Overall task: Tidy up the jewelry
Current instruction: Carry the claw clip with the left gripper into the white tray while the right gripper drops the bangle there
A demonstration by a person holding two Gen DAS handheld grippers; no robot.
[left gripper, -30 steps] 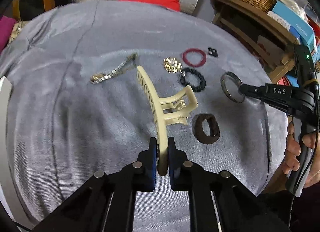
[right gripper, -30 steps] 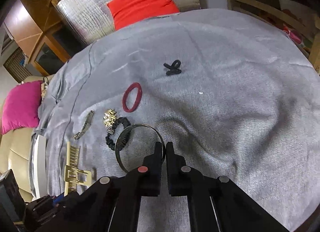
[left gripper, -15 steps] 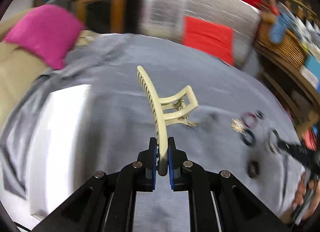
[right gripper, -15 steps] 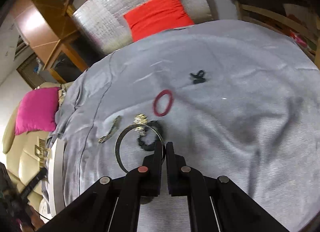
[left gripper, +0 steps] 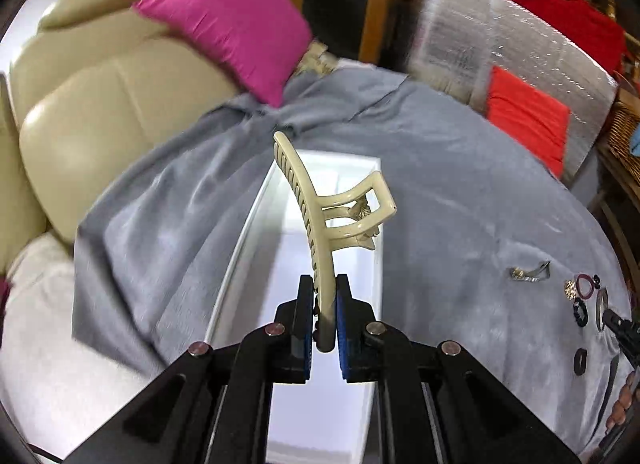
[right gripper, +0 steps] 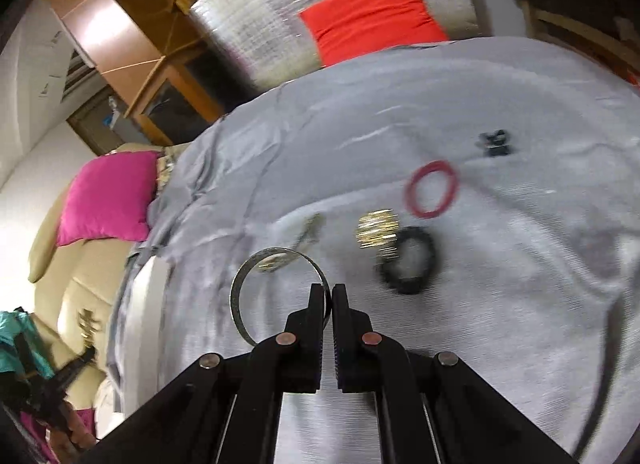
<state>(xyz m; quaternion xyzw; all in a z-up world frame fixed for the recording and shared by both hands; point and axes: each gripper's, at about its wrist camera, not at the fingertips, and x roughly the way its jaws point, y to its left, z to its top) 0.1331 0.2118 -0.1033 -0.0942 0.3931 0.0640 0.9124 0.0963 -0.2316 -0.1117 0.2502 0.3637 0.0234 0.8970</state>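
**Cream clip held by one tip, high over the white tray**

Cream plastic, long and curved, the hair clip (left gripper: 320, 224) is squeezed between the two pads of the left gripper (left gripper: 323, 314). Only its bottom end is pinched. The rest sticks up and leans away, with the spring part hanging off to one side. It is up in the air over the white tray (left gripper: 256, 232), which sits on the grey blanket (left gripper: 460, 184) near the blanket's left edge, by the beige sofa (left gripper: 100, 112).

The clip could swing or slip, because it is smooth, top-heavy and held by so little. If the pads let go from this high, I think it could bounce off the tray's rim and land on the blanket, or fall toward the sofa.

The right gripper (right gripper: 327, 296) is pressed shut on the rim of a thin metal bangle (right gripper: 276, 264). The bangle hangs out to the side of the pads. A round, thin ring like that could twist and drop out.

Further off, near the blanket's right edge, lie the red band (right gripper: 431, 194), the gold piece (right gripper: 378, 230), the black scrunchie (right gripper: 412, 264) and a small black tie (right gripper: 496, 142). A dropped bangle could roll in among them.
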